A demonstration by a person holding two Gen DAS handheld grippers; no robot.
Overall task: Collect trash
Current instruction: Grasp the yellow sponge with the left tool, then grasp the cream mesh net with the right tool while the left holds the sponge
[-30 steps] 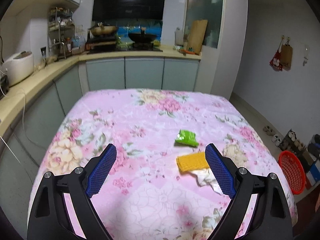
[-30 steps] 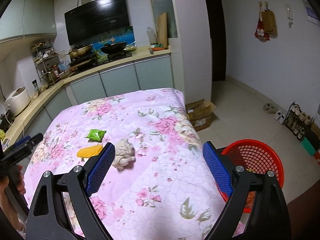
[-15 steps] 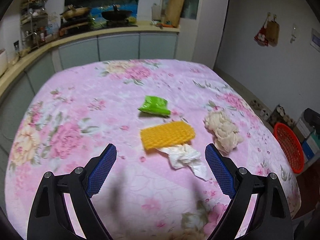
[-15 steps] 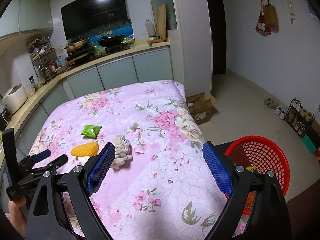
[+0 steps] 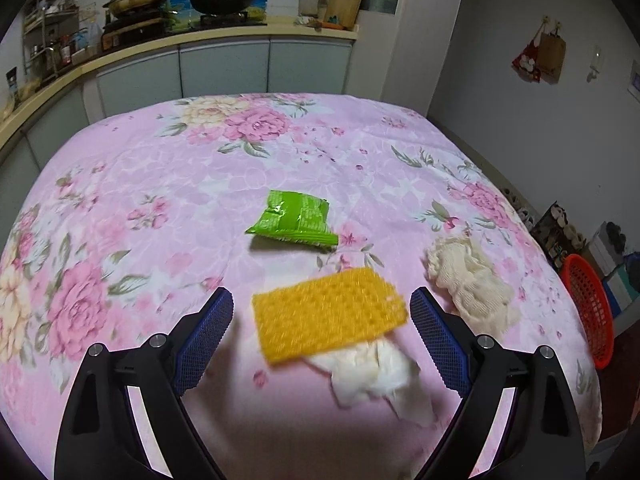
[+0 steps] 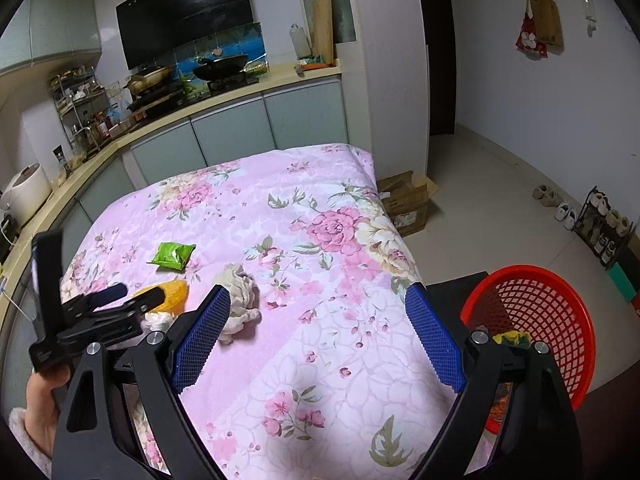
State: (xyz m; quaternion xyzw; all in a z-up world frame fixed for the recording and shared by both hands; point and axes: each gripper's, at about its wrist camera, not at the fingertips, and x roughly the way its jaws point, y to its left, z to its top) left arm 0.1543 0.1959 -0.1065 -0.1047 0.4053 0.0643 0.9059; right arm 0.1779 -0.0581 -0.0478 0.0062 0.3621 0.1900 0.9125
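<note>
The step in hand looks like the approach to a first pick: the left gripper (image 5: pixel 322 312) hangs over the pink floral quilted cloth (image 5: pixel 168 184) with its 2 blue-padded jaws spread wide, and the flat yellow honeycomb-textured sponge (image 5: pixel 330 320) lies between them. The pads do not touch the sponge; nothing is held. A crumpled white paper tissue (image 5: pixel 372 372) pokes out from under the sponge's near edge, toward this gripper's right jaw. The green foil snack wrapper (image 5: pixel 292 222) lies just beyond the fingertips, and a cream crumpled knitted rag (image 5: pixel 468 280) sits outside the right jaw.

The right gripper (image 6: pixel 318 322) also stands wide and empty, above the cloth, with the same rag (image 6: pixel 240 298) just beside its left pad. The round red plastic mesh basket (image 6: pixel 548 312) stands on the floor to the right of its right jaw, some trash already inside.

Next, the left gripper probably needs to sink onto the sponge and close across its width, then carry it to the basket. The tissue may come along or drop.
</note>
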